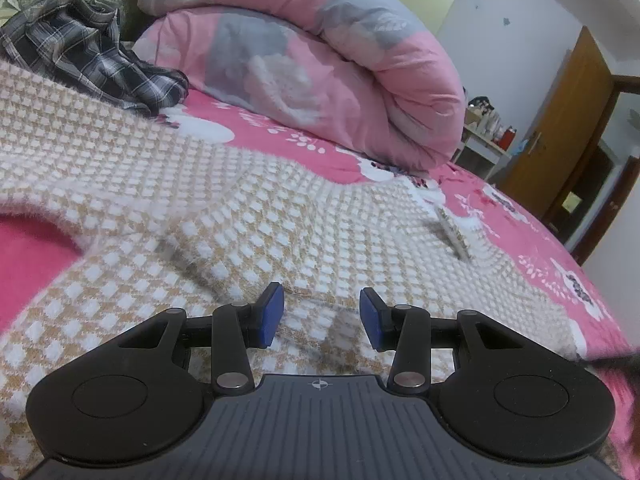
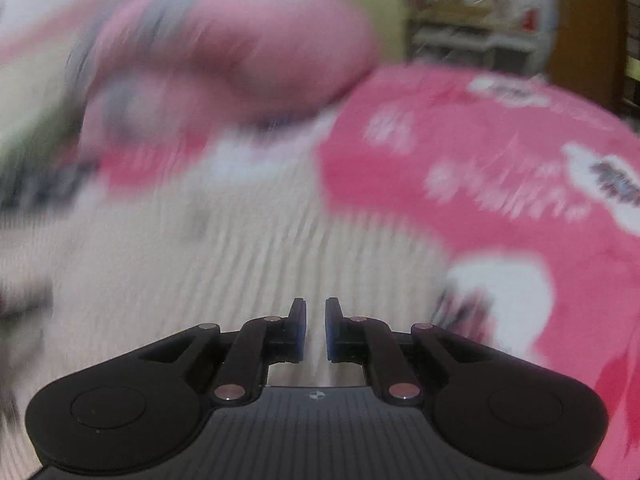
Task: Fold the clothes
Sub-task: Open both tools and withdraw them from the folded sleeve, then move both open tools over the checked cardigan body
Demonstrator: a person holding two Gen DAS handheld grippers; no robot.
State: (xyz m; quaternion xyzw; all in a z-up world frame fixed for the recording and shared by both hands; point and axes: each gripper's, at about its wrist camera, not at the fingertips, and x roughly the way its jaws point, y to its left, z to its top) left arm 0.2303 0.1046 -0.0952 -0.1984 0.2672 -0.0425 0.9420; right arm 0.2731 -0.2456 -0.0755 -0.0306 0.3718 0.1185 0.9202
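Observation:
A cream and tan checked knit sweater [image 1: 224,216] lies spread on the bed, with one part folded over its middle. My left gripper [image 1: 322,314] hovers low over the sweater's near part. It is open, and its blue pads [image 1: 272,312] stand apart with nothing between them. The right wrist view is smeared by motion. In it, my right gripper [image 2: 316,328] is over the sweater's pale knit [image 2: 224,264] near its right edge. It is shut, and a thin strip of the pale fabric fills the slit between its pads.
A pink flowered bedsheet [image 1: 532,236] covers the bed. A rolled pink and grey quilt [image 1: 320,60] lies behind the sweater. A crumpled dark plaid shirt [image 1: 80,52] sits at the far left. A wooden door [image 1: 568,128] and a cluttered small shelf [image 1: 488,128] stand beyond the bed's right side.

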